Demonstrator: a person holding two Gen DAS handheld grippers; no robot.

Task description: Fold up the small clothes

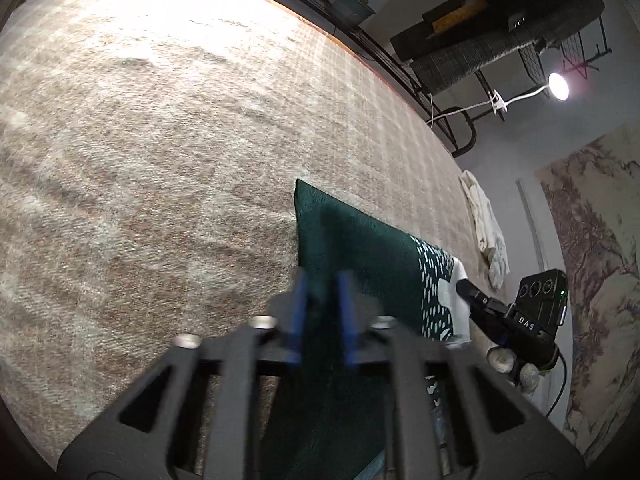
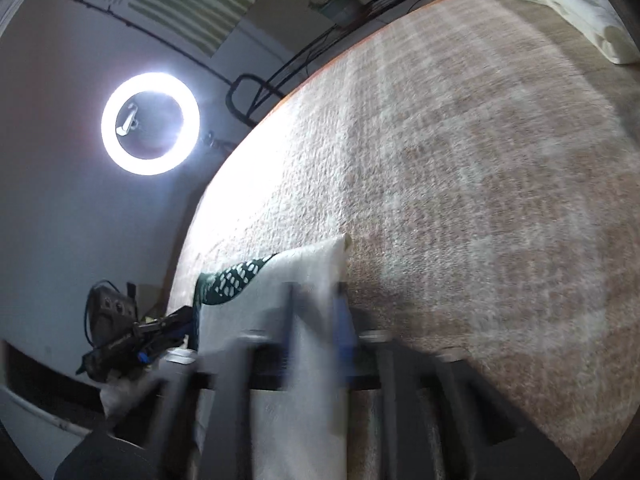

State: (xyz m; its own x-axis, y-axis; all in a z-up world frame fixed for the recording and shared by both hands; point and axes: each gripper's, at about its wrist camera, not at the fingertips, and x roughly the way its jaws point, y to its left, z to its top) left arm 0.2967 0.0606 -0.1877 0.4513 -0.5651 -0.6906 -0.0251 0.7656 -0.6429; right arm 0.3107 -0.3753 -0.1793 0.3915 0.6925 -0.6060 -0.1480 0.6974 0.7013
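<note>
A small garment (image 1: 360, 240), dark green with white flecks and a white end, lies across the beige woven surface (image 1: 160, 140). My left gripper (image 1: 322, 280) is shut on its green edge, the cloth pinched between the blue pads. In the right wrist view my right gripper (image 2: 316, 292) is shut on the garment's white end (image 2: 304, 264), beside the flecked green part (image 2: 236, 276). Each gripper shows in the other's view: the right gripper (image 1: 466, 286) at the white end, the left gripper (image 2: 180, 318) at the far left. The garment spans between them.
A crumpled white cloth (image 1: 488, 232) lies near the surface's edge, also seen as a white cloth (image 2: 560, 0) at the top right. A ring light (image 2: 150, 118) glares beyond the edge. Dark shelving (image 1: 500, 40) and a lamp (image 1: 559, 86) stand behind.
</note>
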